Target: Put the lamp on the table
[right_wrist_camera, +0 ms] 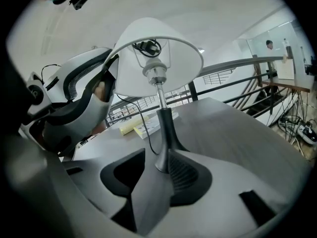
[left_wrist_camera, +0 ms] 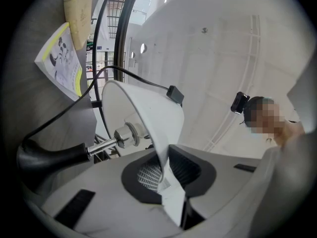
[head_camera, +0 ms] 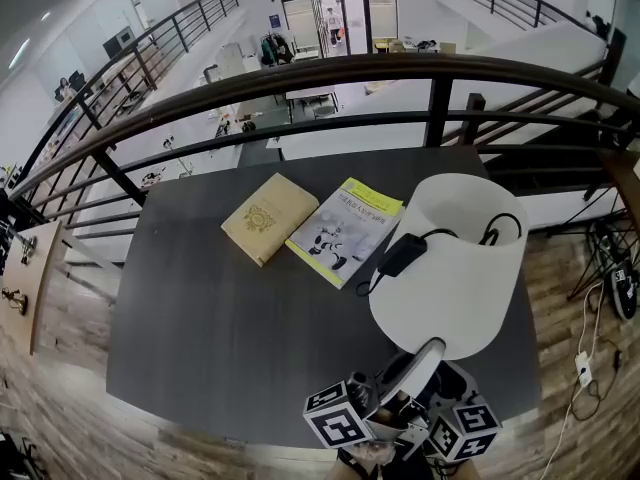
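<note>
The right gripper [right_wrist_camera: 158, 175] has its jaws clamped on the foot of the lamp [right_wrist_camera: 163, 123], whose stem runs up and away from them, tilted. The left gripper [left_wrist_camera: 166, 172] pinches the shade [left_wrist_camera: 148, 115] rim. The table [head_camera: 220, 318] lies below and ahead of the 2 jaw pairs.

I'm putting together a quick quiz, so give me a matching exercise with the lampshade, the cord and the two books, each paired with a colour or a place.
Things:
1. lampshade
2. cord
3. plain book
4. picture book

Descriptions:
A. tan cover
B. white
C. yellow-bordered cover
D. black, draped over the shade's rim

Pairs: 1-B, 2-D, 3-A, 4-C
</note>
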Motion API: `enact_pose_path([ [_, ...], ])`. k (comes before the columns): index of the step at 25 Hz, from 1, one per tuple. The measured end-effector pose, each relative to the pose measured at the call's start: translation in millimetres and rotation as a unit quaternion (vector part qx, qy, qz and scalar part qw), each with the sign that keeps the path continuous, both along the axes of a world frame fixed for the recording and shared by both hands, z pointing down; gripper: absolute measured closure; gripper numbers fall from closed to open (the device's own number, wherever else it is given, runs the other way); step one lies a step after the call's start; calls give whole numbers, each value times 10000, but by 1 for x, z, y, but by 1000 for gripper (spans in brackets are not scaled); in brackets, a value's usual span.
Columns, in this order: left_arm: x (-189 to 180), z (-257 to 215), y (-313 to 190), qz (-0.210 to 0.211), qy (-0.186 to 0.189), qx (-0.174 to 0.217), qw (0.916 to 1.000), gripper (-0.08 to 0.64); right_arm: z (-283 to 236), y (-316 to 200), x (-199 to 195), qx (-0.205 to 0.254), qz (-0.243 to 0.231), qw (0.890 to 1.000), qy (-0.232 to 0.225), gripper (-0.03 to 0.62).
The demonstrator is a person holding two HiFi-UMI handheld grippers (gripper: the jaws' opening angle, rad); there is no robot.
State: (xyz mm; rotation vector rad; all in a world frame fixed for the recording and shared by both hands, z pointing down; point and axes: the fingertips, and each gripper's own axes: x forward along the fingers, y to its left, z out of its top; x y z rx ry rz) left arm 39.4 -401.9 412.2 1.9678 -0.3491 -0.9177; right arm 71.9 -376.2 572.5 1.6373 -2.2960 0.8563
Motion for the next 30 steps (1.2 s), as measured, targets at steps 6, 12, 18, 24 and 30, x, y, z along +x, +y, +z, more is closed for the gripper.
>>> enact_pose_path([
  [6, -3, 6, 11, 9, 34, -3, 10000, 477, 4, 12, -5, -62, -65, 10000, -26, 422],
  [12, -5, 11, 23, 27, 52, -53, 10000, 466, 8, 22, -5, -154, -40, 9999, 14, 422],
  [18, -8, 14, 31, 7, 111, -94, 9999, 459, 11, 26, -7, -217, -70, 9997, 34, 422],
  [24, -12, 19, 37, -14, 145, -162, 9998, 454, 13, 28, -7, -193, -86, 9997, 159, 422],
  [30, -16, 24, 42, -36, 153, -209, 9997, 448, 16, 32, -11, -231, -78, 9996, 160, 422],
])
